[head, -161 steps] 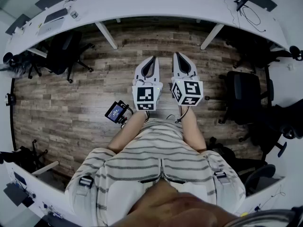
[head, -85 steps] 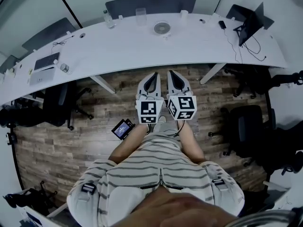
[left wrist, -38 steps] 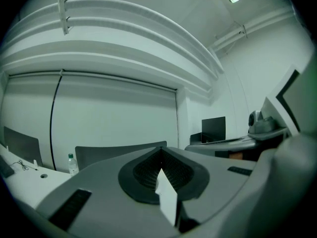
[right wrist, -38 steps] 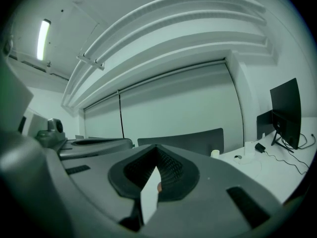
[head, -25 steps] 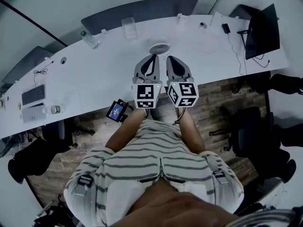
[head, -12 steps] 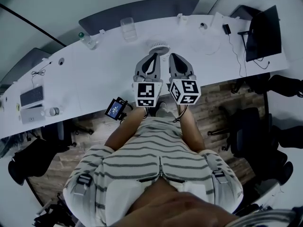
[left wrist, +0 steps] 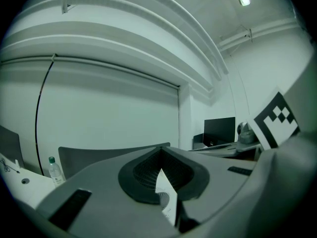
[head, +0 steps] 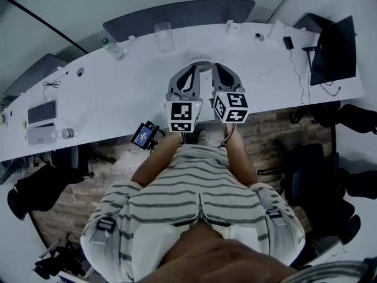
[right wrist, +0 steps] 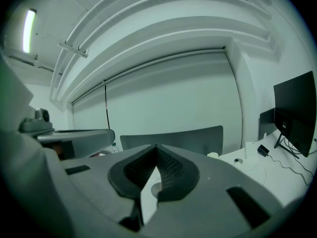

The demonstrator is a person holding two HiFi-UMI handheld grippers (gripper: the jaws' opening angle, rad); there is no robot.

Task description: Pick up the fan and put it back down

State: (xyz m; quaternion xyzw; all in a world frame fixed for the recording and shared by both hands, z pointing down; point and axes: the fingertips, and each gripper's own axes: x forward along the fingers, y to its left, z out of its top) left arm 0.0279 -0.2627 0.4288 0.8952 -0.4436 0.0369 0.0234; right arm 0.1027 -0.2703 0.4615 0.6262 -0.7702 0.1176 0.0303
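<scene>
**Fan dead ahead, midway between two closed claws**

Look for the fan (head: 201, 56) on the white desk (head: 118, 96), just beyond the tips of both claws and centred on the gap between them. Reads from above as a round white grille, with no long axis to be made out and no telling how the base sits. Shows past the left gripper (head: 192, 69) only as a sliver of grille, low and a little right of its line. Shows past the right gripper (head: 217, 67) as a like sliver, low and a little left. About equal reach for either, then; impossible to call one hand nearer.

Note both pairs of jaws pressed together tip to tip, with nothing held in either. Probably calls for opening first, then a short push away from the body, with one claw to each side of the grille or one alone across it.

Mind the room around:
- **Far left of the fan:** a clear cup (head: 164, 36) and, farther left, a bottle (head: 113, 48), both apart from it.
- **Right:** bare desk as far as a thin cable (head: 271, 63) and a dark monitor (head: 337, 49), well apart.
- **Beyond:** a dark partition (head: 177, 13) along the far edge of the desk.
- **Near side:** plenty of desk between fan and near edge, so little risk of a fall on setting down in the same spot.
</scene>
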